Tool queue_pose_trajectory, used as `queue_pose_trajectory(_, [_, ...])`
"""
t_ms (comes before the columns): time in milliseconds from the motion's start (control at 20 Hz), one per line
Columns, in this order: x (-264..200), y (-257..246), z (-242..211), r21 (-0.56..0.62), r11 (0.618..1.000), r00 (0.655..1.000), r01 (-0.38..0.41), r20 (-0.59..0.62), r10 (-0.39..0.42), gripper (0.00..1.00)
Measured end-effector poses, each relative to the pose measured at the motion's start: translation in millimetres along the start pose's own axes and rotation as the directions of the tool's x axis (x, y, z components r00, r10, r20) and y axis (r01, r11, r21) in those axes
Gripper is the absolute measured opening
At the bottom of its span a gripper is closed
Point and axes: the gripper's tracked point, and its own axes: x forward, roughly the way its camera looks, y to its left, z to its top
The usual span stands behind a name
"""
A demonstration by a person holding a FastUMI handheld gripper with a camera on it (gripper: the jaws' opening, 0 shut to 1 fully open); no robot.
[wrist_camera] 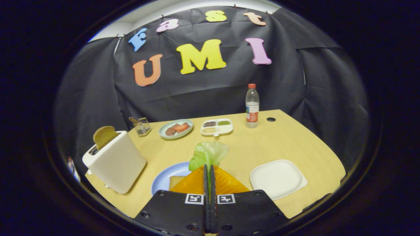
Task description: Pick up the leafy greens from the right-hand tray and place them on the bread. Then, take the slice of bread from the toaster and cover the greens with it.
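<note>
orange fingers (197, 182), black marker-tagged body

Matt pale wood-look table (288, 137); glossy white toaster (118, 164); clear plastic bottle (252, 105).

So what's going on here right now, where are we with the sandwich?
The gripper has its jaws shut on the leafy greens, held up above the blue plate where a slice of bread lies. The white tray to the right is bare. The second slice stands in the toaster, not yet taken. The greens are not yet on the bread.
</note>
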Motion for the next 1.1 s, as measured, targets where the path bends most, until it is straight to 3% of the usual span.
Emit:
queue_pose_trajectory(200, [23.3,50.3,-36.1,0.012,0.998,0.995,-0.058,-0.085,0.059,0.01])
queue_pose_trajectory(350, [36.3,54.9,-54.2,-0.043,0.999,0.994,-0.030,-0.108,0.025,0.01])
queue_pose_trajectory(400, [36.7,60.1,-57.3,-0.057,0.998,0.994,-0.035,-0.110,0.029,0.05])
queue_pose_trajectory(650, [39.7,61.4,-82.2,-0.070,0.997,0.984,-0.034,-0.176,0.021,0.49])
queue_pose_trajectory(1000, [24.5,54.6,-69.6,-0.075,0.997,0.989,-0.028,-0.150,0.016,0.94])
queue_pose_trajectory(1100, [18.3,52.9,-61.1,-0.081,0.996,0.992,-0.021,-0.127,0.011,0.95])
